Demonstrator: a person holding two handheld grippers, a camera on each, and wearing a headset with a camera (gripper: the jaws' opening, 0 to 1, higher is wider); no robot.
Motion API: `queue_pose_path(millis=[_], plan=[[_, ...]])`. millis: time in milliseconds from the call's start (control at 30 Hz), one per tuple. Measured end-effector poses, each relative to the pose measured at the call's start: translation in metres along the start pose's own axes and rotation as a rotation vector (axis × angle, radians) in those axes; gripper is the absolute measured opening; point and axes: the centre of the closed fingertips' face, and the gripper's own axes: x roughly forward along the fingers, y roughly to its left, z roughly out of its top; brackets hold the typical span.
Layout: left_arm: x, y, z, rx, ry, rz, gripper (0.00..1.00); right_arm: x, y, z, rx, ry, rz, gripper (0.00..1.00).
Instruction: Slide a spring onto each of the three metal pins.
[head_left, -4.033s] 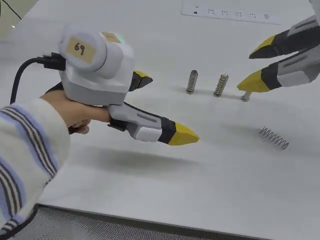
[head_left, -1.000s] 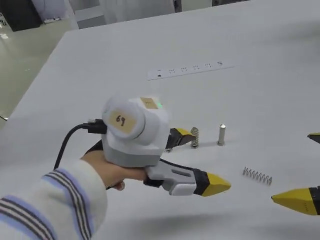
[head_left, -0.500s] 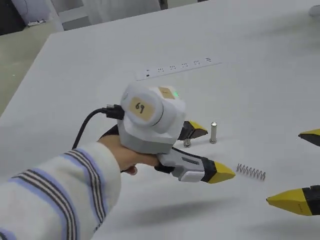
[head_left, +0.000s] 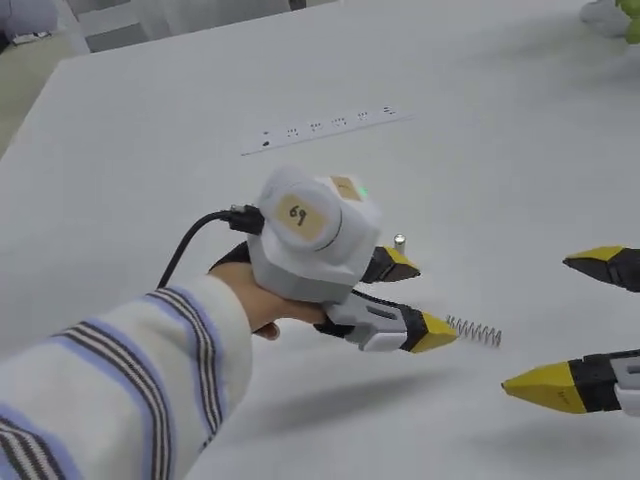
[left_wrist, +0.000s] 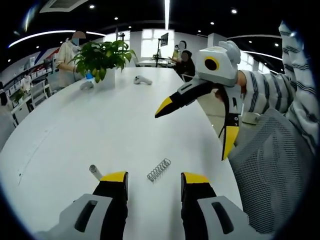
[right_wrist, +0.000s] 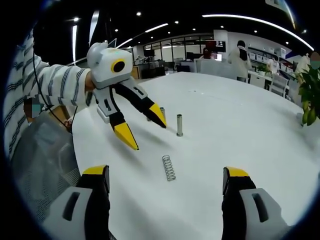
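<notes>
- Springs: one spring (head_left: 473, 331), loose, lying flat on the white table (head_left: 150, 180) between the two grippers and touching neither.
- Pins: one bare pin (right_wrist: 179, 125), upright, just beyond the spring. The right gripper view adds a second post (right_wrist: 163, 111), half hidden by a jaw of the left gripper; sleeved or bare, cannot tell.
- Grippers: two.
- Left gripper (head_left: 425, 298): jaws apart, empty, near tip just left of the spring.
- Right gripper (head_left: 545, 322): jaws spread wide, empty, right of the spring.
- Head view adds one power strip (head_left: 325, 128), far.
- Left gripper view adds one potted plant (left_wrist: 102, 57), far.
</notes>
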Motion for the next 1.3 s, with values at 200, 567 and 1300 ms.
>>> queue_pose_path(millis=[200, 567, 1300], plan=[[0.013, -0.002, -0.003, 0.049, 0.032, -0.029, 0.29, 0.000, 0.005, -0.003, -0.003, 0.014, 0.015, 0.90], [0.034, -0.012, -0.018, 0.141, 0.132, -0.107, 0.21, -0.003, 0.009, -0.009, 0.008, 0.033, 0.018, 0.89], [0.043, 0.001, -0.037, 0.242, 0.206, -0.086, 0.03, -0.004, 0.017, -0.016, -0.014, 0.073, 0.044, 0.88]])
